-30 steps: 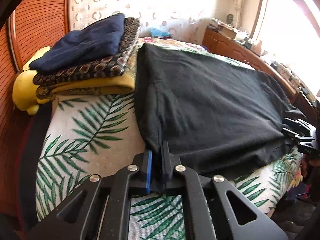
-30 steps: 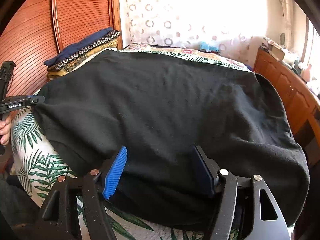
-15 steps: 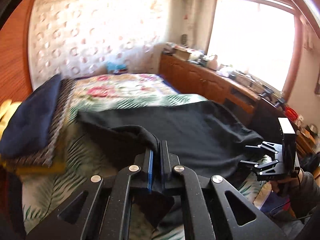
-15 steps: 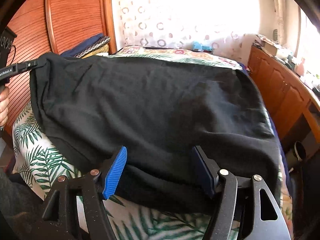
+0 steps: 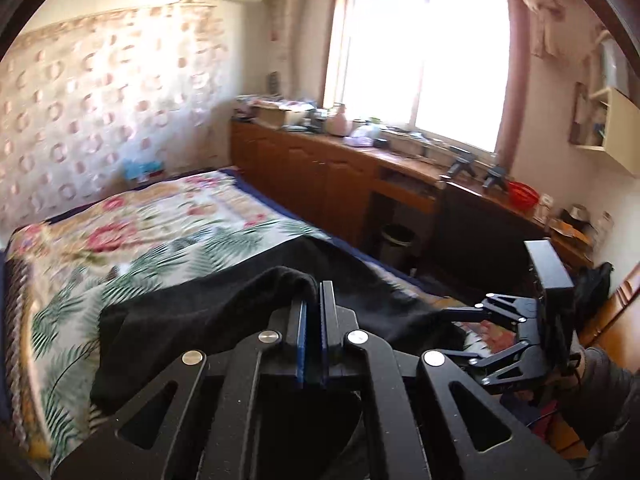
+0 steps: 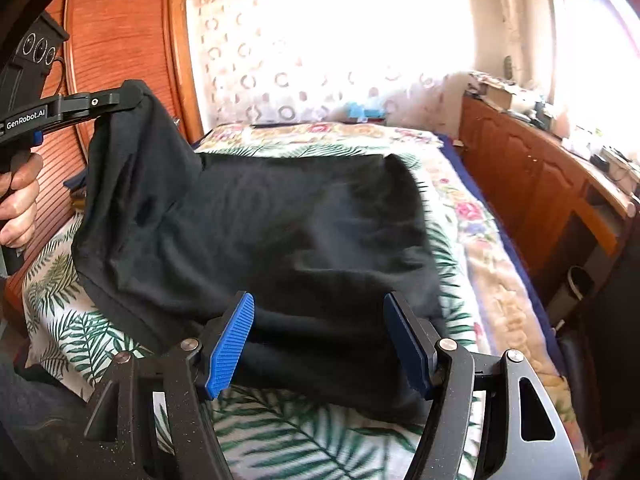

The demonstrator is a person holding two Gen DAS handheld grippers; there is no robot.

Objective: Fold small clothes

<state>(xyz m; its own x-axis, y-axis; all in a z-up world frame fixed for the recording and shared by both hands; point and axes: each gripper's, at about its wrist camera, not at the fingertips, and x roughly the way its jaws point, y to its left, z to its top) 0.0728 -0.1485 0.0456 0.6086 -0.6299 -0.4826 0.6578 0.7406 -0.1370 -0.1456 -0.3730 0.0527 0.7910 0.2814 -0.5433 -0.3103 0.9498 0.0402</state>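
A black garment (image 6: pixel 304 232) lies on the bed with its left corner lifted. My left gripper (image 5: pixel 313 292) is shut on that corner of the black garment (image 5: pixel 224 312) and holds it high; it also shows at the upper left of the right wrist view (image 6: pixel 132 98). My right gripper (image 6: pixel 320 340) is open, low over the garment's near edge, with its blue pads on either side of a fold. It shows in the left wrist view (image 5: pixel 456 330) at the right, beside the cloth.
The bed (image 5: pixel 160 232) has a leaf and flower cover. A wooden wardrobe (image 6: pixel 128 48) stands at the left, a long wooden cabinet (image 5: pixel 328 184) with clutter runs under the window at the right. A small bin (image 5: pixel 396 240) stands by the cabinet.
My left gripper has lifted the garment corner up and swung it toward the right, folding the cloth over. The right gripper has stayed open at the near edge.
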